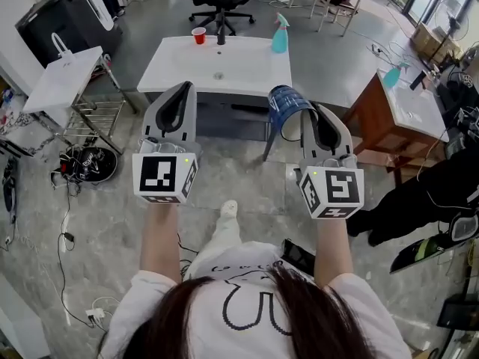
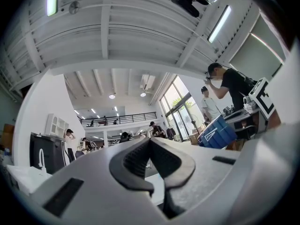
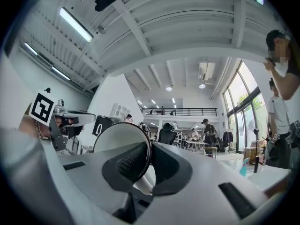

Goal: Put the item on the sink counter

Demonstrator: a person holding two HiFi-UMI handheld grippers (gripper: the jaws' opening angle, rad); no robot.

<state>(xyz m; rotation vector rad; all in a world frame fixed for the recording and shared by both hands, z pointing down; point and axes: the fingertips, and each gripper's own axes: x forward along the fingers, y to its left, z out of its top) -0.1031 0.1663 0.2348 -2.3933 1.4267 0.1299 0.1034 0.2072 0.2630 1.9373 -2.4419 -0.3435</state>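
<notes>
Right claw (image 3: 149, 159) clamped on blue cup (image 1: 285, 105) rim, cup tilted, short of sink counter (image 1: 174, 64). Left claw (image 2: 150, 154) together, empty.

The white sink bench (image 1: 251, 69) stands on the grey floor (image 1: 112, 223). Along its far edge stand a red cup (image 1: 199, 35) at 11 o'clock, a black tap (image 1: 221, 37) at 12 o'clock, and a teal spray bottle (image 1: 280, 36) at 1 o'clock, each apart from the others.
</notes>
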